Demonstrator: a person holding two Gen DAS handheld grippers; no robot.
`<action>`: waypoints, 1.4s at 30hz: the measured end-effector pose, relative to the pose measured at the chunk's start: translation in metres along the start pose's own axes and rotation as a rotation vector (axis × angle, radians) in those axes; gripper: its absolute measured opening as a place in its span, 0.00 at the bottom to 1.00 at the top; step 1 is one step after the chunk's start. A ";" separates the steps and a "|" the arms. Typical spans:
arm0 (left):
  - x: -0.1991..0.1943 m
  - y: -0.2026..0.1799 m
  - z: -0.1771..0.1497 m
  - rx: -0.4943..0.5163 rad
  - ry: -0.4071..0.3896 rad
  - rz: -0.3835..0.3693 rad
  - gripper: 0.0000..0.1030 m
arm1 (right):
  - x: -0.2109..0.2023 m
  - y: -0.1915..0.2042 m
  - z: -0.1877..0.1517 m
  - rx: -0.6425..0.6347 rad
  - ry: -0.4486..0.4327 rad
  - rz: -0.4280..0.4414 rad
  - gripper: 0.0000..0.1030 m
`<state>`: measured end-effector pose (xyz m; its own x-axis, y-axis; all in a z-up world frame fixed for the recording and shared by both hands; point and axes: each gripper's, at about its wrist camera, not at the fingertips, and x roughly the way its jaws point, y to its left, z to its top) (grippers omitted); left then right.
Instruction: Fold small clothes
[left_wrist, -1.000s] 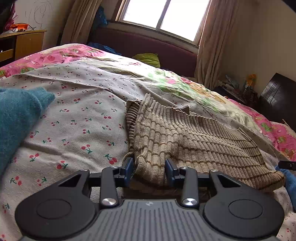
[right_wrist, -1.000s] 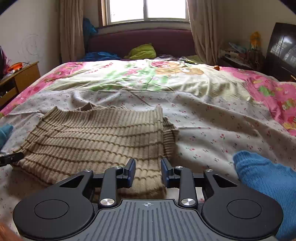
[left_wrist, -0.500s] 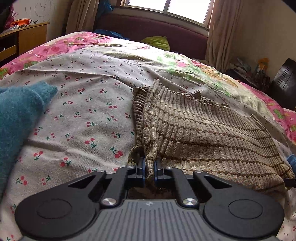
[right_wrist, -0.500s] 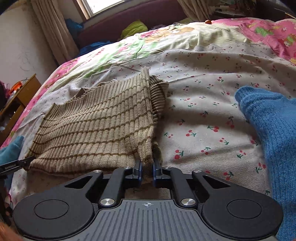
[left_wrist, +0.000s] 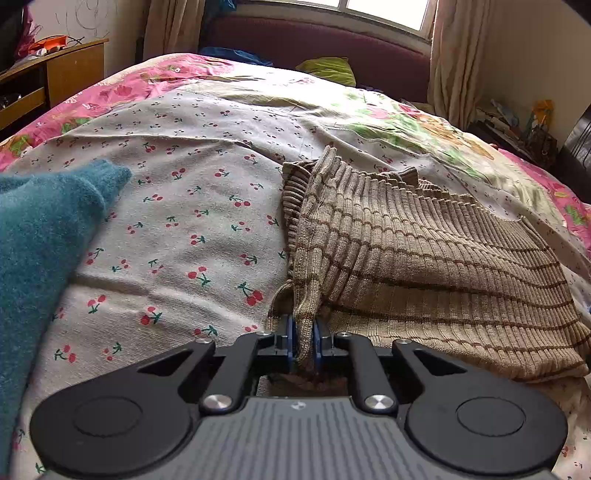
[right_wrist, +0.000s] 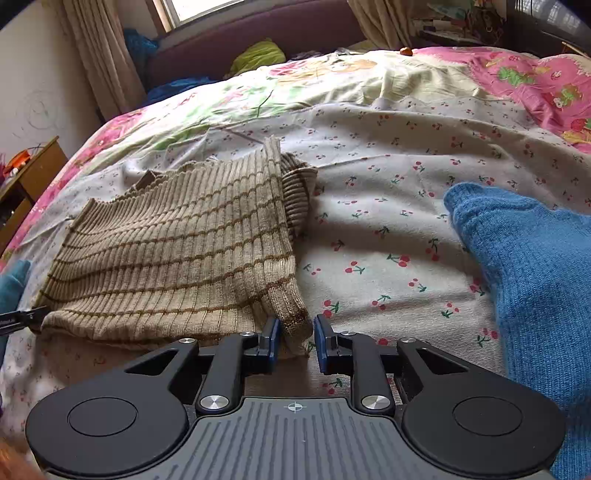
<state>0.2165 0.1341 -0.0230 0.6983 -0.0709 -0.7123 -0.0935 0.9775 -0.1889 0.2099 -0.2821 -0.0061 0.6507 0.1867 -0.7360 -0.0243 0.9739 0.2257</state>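
1. Against the earliest frames, where both pairs of tongs stood wide over the near hem of the tan ribbed sweater (left_wrist: 424, 258), each pair is now drawn in at a near corner of it, and the corner cloth is pulled up into a ridge.
2. Half a second back both pairs were pinched almost together; since then the jaws of both have been opening slightly, the right pair more visibly.
3. The left tongs (left_wrist: 303, 341) are clenched on a bunched fold of the sweater's near left corner; the blue pads are pressed against the knit on both sides, with only that fold between them.
4. The right tongs (right_wrist: 294, 343) are parted by a narrow gap. The sweater's (right_wrist: 177, 254) near right corner lies between the pads; the left pad is touching it, the right pad stands clear, so the corner is released rather than gripped.
5. The sweater is spread on the cherry-print sheet (left_wrist: 192, 229) of the bed, its hem near and its ribbed collar end far, towards the window.
6. Its long axis runs left to right; its brown stripes run the same way.
7. A teal knit (left_wrist: 40, 236) lies left of it, apart; a blue knit (right_wrist: 535, 266) lies right, apart.
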 end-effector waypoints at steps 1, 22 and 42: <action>-0.004 -0.001 0.000 0.002 -0.007 0.000 0.26 | -0.004 0.000 0.002 0.002 -0.018 -0.008 0.21; -0.005 -0.010 -0.012 0.077 0.007 0.122 0.29 | 0.048 0.025 0.007 -0.090 -0.055 -0.083 0.23; -0.004 -0.014 -0.011 0.073 0.029 0.156 0.29 | 0.035 0.026 0.013 -0.094 -0.047 -0.124 0.31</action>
<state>0.2075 0.1182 -0.0247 0.6581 0.0780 -0.7489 -0.1469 0.9888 -0.0261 0.2420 -0.2518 -0.0173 0.6879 0.0601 -0.7233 -0.0108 0.9973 0.0727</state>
